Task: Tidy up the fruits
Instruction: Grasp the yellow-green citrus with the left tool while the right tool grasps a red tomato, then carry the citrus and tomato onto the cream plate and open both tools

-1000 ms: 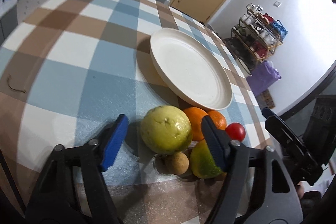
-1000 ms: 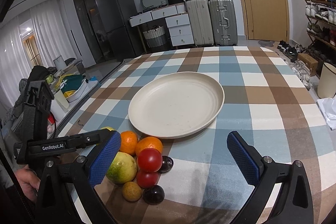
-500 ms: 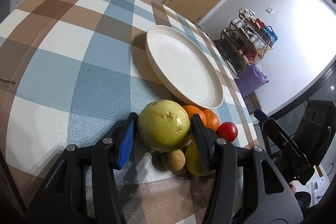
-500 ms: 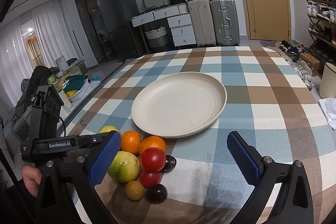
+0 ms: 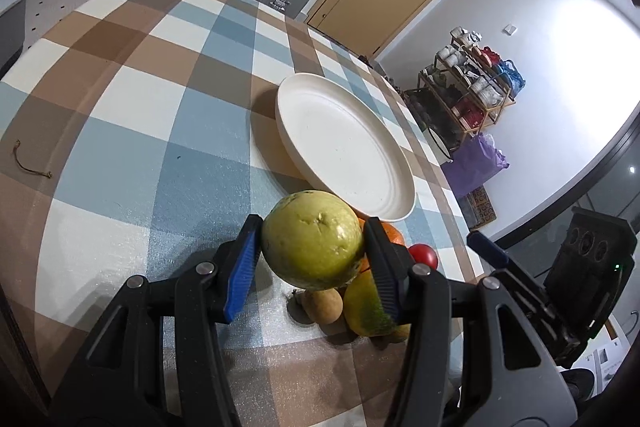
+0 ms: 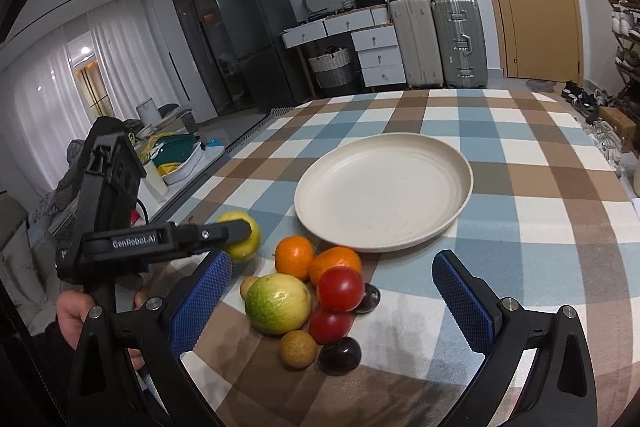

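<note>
While its two blue pads press against opposite sides of the yellow-green guava (image 5: pixel 312 239), the left gripper (image 5: pixel 314 259) is clenched on that fruit, which sits off the checked tablecloth (image 5: pixel 132 115) with its shadow beneath. Just behind and below the guava lies the remaining pile: a small brown fruit (image 5: pixel 322 305), a green-yellow citrus (image 5: pixel 366 309), an orange (image 5: pixel 390 233) and a red tomato (image 5: pixel 424 254). Beyond the pile, the white plate (image 5: pixel 400 205) holds no fruit.

The right gripper (image 6: pixel 332 291) stands released, pads wide apart, nothing between them. Ahead of it the pile also shows a second orange (image 6: pixel 294 257), a second tomato (image 6: pixel 330 325) and two dark plums (image 6: pixel 340 355), all resting near the plate's rim.
</note>
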`<action>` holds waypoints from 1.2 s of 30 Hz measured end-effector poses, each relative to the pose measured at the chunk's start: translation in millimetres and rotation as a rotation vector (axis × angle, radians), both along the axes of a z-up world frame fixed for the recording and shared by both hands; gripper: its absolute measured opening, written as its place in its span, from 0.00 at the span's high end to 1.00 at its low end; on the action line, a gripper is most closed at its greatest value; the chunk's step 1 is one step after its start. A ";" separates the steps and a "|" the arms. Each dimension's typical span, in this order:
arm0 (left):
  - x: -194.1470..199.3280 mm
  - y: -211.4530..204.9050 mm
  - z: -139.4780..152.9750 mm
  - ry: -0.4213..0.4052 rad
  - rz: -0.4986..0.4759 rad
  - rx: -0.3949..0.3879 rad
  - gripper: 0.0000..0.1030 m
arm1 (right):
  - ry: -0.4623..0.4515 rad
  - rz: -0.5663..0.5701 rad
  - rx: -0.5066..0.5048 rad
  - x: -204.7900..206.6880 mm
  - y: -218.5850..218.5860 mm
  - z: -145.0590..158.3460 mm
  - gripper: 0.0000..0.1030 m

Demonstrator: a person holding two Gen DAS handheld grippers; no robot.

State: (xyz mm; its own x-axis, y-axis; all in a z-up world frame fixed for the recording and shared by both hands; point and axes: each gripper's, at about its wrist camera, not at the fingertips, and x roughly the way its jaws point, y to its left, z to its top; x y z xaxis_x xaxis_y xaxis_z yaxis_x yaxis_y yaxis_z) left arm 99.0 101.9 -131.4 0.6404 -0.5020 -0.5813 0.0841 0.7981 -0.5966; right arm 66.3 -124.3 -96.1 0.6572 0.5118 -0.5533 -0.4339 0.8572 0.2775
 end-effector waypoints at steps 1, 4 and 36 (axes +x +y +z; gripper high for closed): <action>-0.6 0.9 0.4 -0.002 -0.001 0.000 0.53 | 0.004 0.001 0.003 0.3 0.3 -1.2 0.00; -2.6 2.6 2.7 -0.007 0.000 0.003 0.53 | 0.024 -0.001 0.019 3.1 -1.6 -4.9 0.00; 8.1 0.1 22.5 -0.033 -0.024 0.022 0.53 | 0.166 0.059 0.099 24.4 -5.2 -36.2 0.70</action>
State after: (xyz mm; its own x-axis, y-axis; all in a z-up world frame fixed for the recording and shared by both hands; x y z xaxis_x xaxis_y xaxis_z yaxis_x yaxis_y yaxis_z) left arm 107.1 101.9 -108.9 0.6476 -0.5046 -0.5710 0.1230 0.8087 -0.5752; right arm 90.7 -129.5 -132.4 0.5288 0.6039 -0.5964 -0.4237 0.7967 0.4311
